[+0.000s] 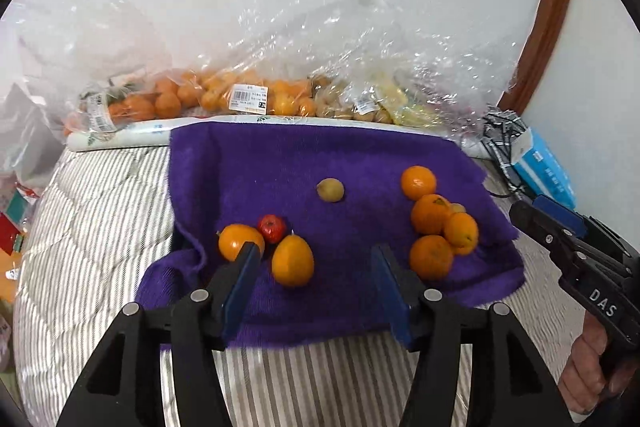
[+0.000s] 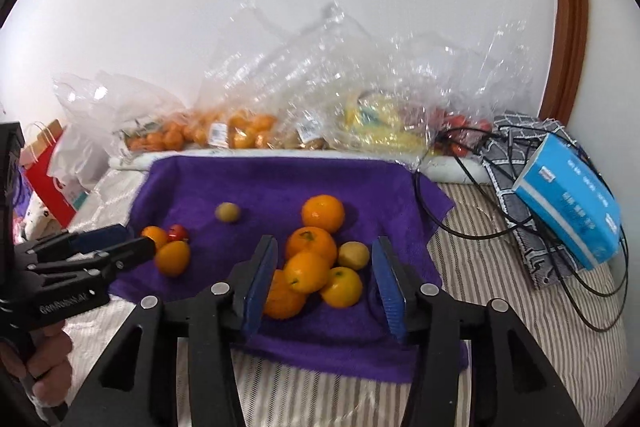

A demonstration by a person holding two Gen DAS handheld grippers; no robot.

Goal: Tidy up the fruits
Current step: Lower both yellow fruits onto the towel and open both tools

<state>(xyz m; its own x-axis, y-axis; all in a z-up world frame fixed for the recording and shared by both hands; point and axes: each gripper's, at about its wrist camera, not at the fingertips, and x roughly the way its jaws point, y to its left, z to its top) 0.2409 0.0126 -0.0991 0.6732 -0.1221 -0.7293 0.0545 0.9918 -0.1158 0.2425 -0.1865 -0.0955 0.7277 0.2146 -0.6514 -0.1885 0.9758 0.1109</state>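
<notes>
Bed (image 1: 100, 227): striped cover, carrying a purple towel (image 1: 280, 167) on which all loose fruit lies. Bagged fruit (image 1: 208, 95) sits along the wall behind the towel, well apart from both grippers.

Right cluster: 4 oranges (image 2: 312, 247) and 1 yellow-green fruit (image 2: 353, 255), touching one another. It lies directly ahead of the right gripper (image 2: 325, 279), framed between its jaws. Jaws stand apart, pads pressing on nothing; no fruit is held.

Left cluster: 2 orange fruits and 1 small red fruit (image 1: 272, 228), touching. It lies ahead of the left gripper (image 1: 314, 277), offset toward its left jaw. Those jaws are likewise apart and hold nothing. The egg-shaped orange fruit (image 1: 292, 261) sits just inside the left jaw; its long axis runs roughly away from the camera, pointed end toward the wall. The rounder orange fruit (image 1: 240, 241) is partly hidden behind the left jaw's tip.

1 small yellow-green fruit (image 1: 330, 189) lies alone between the 2 clusters, further back. It is near-round, so no long axis can be called. From the wrist views it appears closer to the left gripper's centre line than to the right's.

Judgement: each hand is nearer its own cluster. If the lone fruit is to join its match in the right cluster, either gripper must advance toward the wall to reach it.
</notes>
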